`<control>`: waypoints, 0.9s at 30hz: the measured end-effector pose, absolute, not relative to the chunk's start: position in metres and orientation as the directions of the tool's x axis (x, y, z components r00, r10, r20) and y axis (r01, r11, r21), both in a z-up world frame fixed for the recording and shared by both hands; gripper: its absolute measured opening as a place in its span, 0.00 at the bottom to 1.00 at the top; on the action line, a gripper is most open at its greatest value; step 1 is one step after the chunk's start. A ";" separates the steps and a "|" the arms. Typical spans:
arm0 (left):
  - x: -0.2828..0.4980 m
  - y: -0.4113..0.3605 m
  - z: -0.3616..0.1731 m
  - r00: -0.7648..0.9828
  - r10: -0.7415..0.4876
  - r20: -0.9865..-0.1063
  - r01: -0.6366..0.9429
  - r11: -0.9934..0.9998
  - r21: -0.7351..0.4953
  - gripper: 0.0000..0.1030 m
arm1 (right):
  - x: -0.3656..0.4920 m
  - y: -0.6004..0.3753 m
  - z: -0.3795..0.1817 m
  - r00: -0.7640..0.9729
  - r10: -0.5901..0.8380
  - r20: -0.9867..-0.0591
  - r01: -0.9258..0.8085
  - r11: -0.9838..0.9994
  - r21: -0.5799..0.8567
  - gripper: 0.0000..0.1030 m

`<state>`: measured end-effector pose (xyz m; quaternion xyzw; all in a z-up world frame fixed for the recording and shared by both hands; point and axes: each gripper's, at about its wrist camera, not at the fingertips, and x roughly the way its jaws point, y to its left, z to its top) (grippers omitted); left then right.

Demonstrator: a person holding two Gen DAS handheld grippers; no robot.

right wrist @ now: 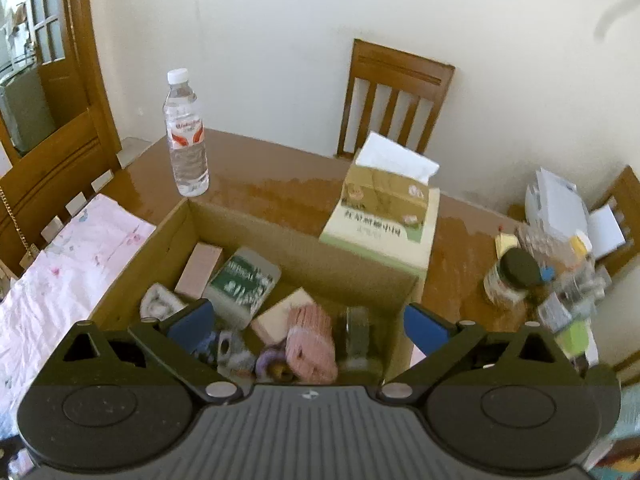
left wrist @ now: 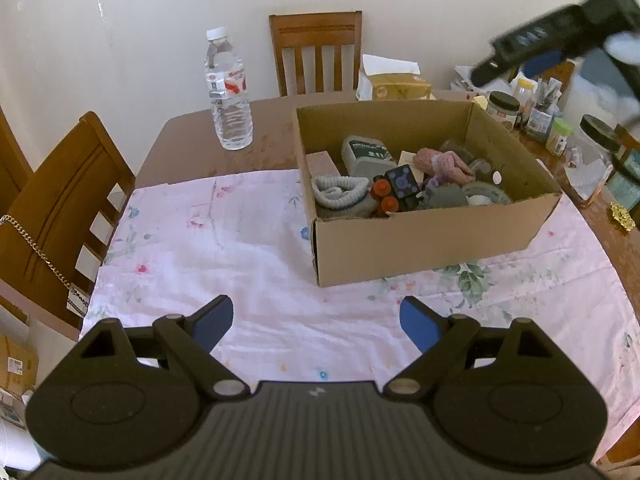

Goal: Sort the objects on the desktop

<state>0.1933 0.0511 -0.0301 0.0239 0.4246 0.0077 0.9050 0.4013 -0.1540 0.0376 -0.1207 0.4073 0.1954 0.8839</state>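
Observation:
A cardboard box (left wrist: 420, 236) stands on the pink floral cloth (left wrist: 200, 248) and holds several small items: a grey sock (left wrist: 340, 196), a dark cube toy (left wrist: 400, 186), a pink knit piece (left wrist: 440, 162), a green-labelled tin (left wrist: 366, 152). My left gripper (left wrist: 316, 322) hovers open over the bare cloth in front of the box. My right gripper (right wrist: 306, 326) hangs open above the box (right wrist: 160, 240), nothing between its blue pads; below it lie the pink knit piece (right wrist: 312, 340) and the tin (right wrist: 244, 280). In the left wrist view the right gripper (left wrist: 532, 44) appears blurred at top right.
A water bottle (left wrist: 229, 92) stands on the brown table behind the cloth. A tissue box (right wrist: 384, 216) sits just beyond the cardboard box. Jars and small containers (right wrist: 512, 276) crowd the table's right side. Wooden chairs (left wrist: 316, 52) stand at the far and left edges.

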 end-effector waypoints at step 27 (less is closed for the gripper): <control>0.216 0.028 -0.020 0.648 -0.052 -0.760 0.027 0.999 -0.046 0.88 | 0.286 -0.159 -0.020 0.522 0.157 -0.839 -0.254 0.967 0.023 1.00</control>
